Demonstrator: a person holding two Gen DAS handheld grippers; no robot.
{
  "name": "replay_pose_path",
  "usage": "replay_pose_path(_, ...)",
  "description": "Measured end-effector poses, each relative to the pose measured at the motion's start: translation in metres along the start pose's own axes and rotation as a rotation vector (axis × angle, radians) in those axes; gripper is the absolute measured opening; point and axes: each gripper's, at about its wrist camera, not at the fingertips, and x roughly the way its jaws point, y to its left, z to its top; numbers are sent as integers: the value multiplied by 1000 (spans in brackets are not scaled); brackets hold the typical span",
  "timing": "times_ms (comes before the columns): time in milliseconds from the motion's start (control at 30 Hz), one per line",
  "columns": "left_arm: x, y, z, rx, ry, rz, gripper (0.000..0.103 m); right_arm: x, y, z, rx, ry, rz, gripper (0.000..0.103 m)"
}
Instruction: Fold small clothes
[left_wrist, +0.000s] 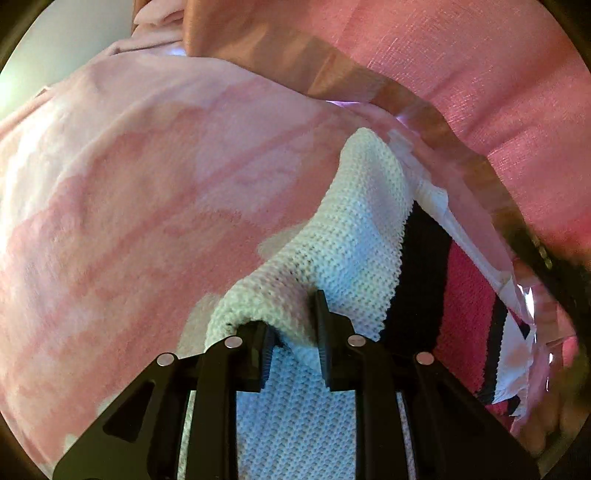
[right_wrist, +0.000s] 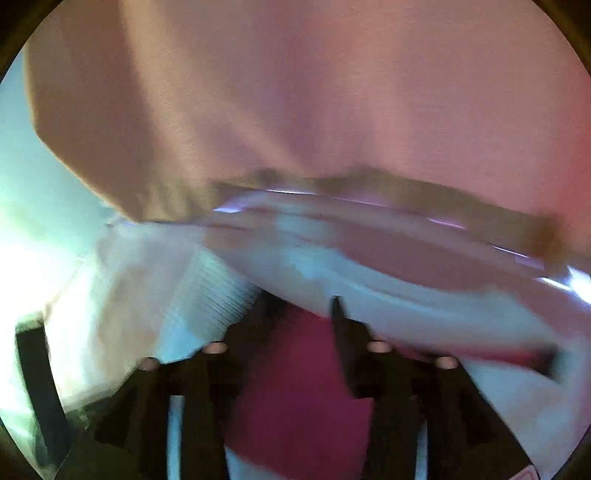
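left wrist view: we see the left gripper (left_wrist: 295, 325) clamped on a bunched fold of the white knit garment (left_wrist: 354, 221), both black pads pressing into the knit from either side. the garment rises from the fingers toward upper right, and more of the same white knit shows below, between the gripper's arms. just right of the white knit we see a black stripe (left_wrist: 421, 266) and then a magenta stripe (left_wrist: 465, 295), apparently part of the same piece, though we cannot tell for sure. all this lies on a pale pink blanket (left_wrist: 147, 184) with a lighter blotchy pattern, which fills the left and centre. along the right edge there's a clear plastic bag (left_wrist: 528, 291) with glare on it, and behind it a pink-red fabric surface (left_wrist: 480, 74).

right wrist view: heavily blurred. the right gripper (right_wrist: 299, 317) has its jaws apart, and only the right fingertip (right_wrist: 338, 310) is sharp enough to make out. magenta cloth (right_wrist: 295, 387) sits between and under the fingers, but we see no pad pressing on it. white cloth (right_wrist: 147, 295) lies to the left, and glossy plastic (right_wrist: 369, 251) runs across the middle. above is a pinkish-tan fabric (right_wrist: 295, 92). a dark strap (right_wrist: 37, 387) sits at lower left, too blurred to identify.
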Motion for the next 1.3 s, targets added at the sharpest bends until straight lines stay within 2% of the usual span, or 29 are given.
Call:
replay_pose_path(67,-1,1,0,-9,5,-3,19,-43,-61,-34,62,2,-102,45)
replay_pose_path(133,0,-1,1,-27,6,-2,19,-66,-109,-64,137,8,-209,48)
replay_pose_path(167,1,-2,2,-31,2,5,20,-75,-139,-85,208,36,-229,48)
replay_pose_path(267,-1,-6,-2,-19,-18,38,23,-70,-179,-107,336,82,-165,48)
replay_pose_path(333,-1,-12,-4,-7,-32,59,26,-60,-191,-115,393,100,-84,48)
replay_pose_path(433,0,-17,-6,4,-44,84,27,-44,-192,-116,405,104,-29,47)
replay_pose_path(467,0,-17,-6,2,-46,86,27,-39,-191,-115,411,101,-21,33)
replay_pose_path(500,0,-16,-6,0,-47,87,27,-38,-189,-113,415,90,-19,8)
replay_pose_path(533,0,-17,-5,2,-45,87,27,-35,-183,-111,423,83,-10,7)
replay_pose_path(600,-1,-14,-4,3,-40,75,27,-55,-174,-97,419,1,-2,7)
replay_pose_path(700,0,-11,-3,12,-33,63,28,-88,-162,-88,323,-68,-27,7)
replay_pose_path(733,0,-12,-3,25,-34,69,28,-86,-164,-92,308,-52,-58,7)
replay_pose_path(833,2,-17,-4,62,-40,93,30,-46,-188,-120,377,111,-90,7)
replay_pose_path(900,2,-18,-5,73,-42,100,30,-51,-192,-122,405,99,-84,9)
replay_pose_path(933,2,-19,-5,70,-41,98,30,-60,-190,-115,403,82,-101,12)
replay_pose_path(967,2,-18,-4,64,-39,94,30,-76,-183,-105,391,25,-117,17)
replay_pose_path(1033,3,-17,-3,53,-37,89,30,-101,-164,-91,328,-73,-149,17)
replay_pose_path(1067,3,-17,-3,49,-37,89,30,-101,-157,-87,305,-81,-140,17)
replay_pose_path(1133,3,-17,-4,47,-42,94,30,-87,-146,-88,269,-51,-128,16)
replay_pose_path(1233,3,-17,-6,54,-43,95,30,-33,-149,-109,233,143,-198,10)
replay_pose_path(1267,3,-16,-5,54,-39,90,30,-35,-152,-114,235,105,-194,8)
replay_pose_path(1300,3,-15,-5,52,-33,84,30,-40,-152,-111,240,116,-196,8)
